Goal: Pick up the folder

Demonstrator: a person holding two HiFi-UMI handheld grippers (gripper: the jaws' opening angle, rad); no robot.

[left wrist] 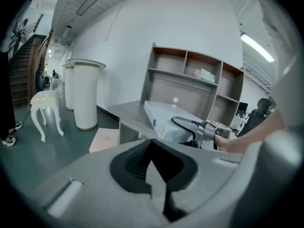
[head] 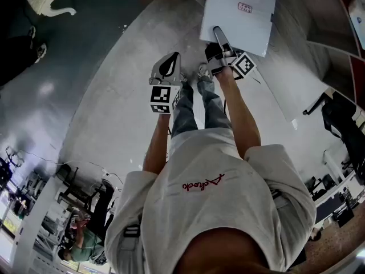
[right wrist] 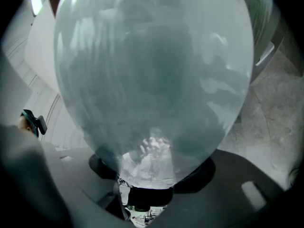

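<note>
While working outward from the right gripper (head: 218,36), note a firm pinch on the six o'clock edge of the folder (head: 242,19), with a pad on each face. Grips near the middle of that edge, at twelve o'clock from the person. Finds the left gripper (head: 170,61) at about eight o'clock of the right one, pressed together on nothing and apart from the folder.

As for the folder: lies on a grey desk (left wrist: 124,112), near end perhaps tipped up, hard to tell. Looks thick and stiff, more box file than paper wallet, so unlikely to droop. Probably carries some weight if full, and will want to swing down from a one-edge grip. Looks smooth and glossy, so likely slippery between pads. Better to bite deep at the middle of the near edge, then bring the idle left gripper to the nine o'clock side for support.

Around it, in the left gripper view: a shelf unit (left wrist: 190,75) at twelve o'clock behind the desk, a small box (left wrist: 204,75) on one shelf, a white column (left wrist: 85,96) and a white stool (left wrist: 45,110) at nine o'clock, a flat carton (left wrist: 105,139) at seven o'clock beside the desk. Nothing lying on the folder; only the shelf unit close behind, so lift up and toward six o'clock.
</note>
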